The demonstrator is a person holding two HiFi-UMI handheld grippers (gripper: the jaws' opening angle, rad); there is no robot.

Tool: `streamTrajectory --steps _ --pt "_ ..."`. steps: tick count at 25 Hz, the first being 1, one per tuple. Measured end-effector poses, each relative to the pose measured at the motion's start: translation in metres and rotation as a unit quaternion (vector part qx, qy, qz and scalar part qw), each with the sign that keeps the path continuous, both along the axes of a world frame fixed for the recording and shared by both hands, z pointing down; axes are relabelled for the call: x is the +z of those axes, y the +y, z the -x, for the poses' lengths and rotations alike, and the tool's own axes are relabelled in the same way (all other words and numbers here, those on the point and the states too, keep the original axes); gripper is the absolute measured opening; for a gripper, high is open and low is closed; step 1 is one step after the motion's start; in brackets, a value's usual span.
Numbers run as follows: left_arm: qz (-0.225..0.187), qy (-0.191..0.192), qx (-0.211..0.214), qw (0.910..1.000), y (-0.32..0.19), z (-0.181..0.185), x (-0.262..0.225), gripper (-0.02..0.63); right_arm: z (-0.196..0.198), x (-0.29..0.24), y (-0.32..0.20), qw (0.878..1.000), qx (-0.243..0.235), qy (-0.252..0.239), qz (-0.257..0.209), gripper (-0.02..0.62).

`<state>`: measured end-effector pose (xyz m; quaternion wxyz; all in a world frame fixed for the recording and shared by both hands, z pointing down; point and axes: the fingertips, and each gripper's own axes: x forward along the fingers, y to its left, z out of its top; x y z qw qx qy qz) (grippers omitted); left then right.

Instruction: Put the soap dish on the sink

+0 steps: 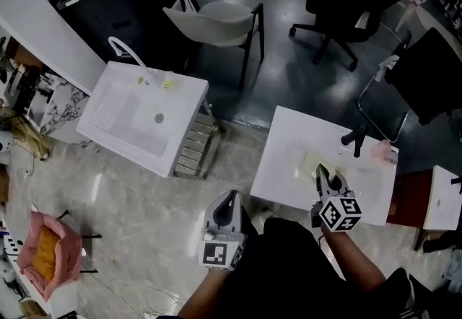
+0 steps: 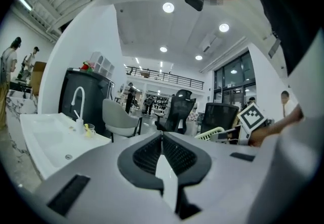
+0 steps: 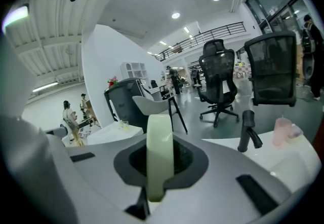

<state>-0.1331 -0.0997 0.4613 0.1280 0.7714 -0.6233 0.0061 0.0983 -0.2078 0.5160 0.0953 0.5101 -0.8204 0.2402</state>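
Closest to the person's body, the left claw (image 2: 162, 136) hangs empty, its jaws together at the tips. Just beyond it, the right claw (image 1: 323, 175) is clamped on the soap dish (image 3: 160, 157), a pale green piece held edge-on so that only its thin rim stands up between the pads. That claw hovers over the near white sink (image 1: 285, 166), whose black tap (image 1: 355, 137) and pink cup (image 1: 383, 152) stand at the far side. Farther off to the left is a second white sink (image 1: 108, 119) with a white tap (image 1: 124, 48); which one is meant I cannot tell. The risk lies in the grip. Pinched by a narrow edge, the dish may pivot or slip when tilted flat, and if released on its rim it would likely topple into the basin. A careless swing near the tap could also knock the cup.
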Motion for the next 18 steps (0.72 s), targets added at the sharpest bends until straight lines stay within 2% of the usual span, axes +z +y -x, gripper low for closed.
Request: streamTrajectory --steps 4,10,13,18 --pt "0.005 0.007 0.058 0.9983 -0.027 0.012 0.007 0.017 0.017 -0.003 -0.001 0.999 0.044 -0.025 0.021 0.012" --pt "0.022 0.022 0.09 0.9955 -0.067 0.032 0.01 0.017 0.064 0.012 -0.015 0.999 0.028 -0.017 0.031 0.012" --pt "0.012 0.028 0.117 0.9926 -0.078 0.031 0.014 0.017 0.078 0.028 -0.027 0.998 0.023 -0.018 0.054 0.014" --pt "0.026 0.046 0.146 0.9878 -0.09 0.027 0.021 0.017 0.081 0.049 -0.056 0.992 0.062 -0.056 0.098 0.014"
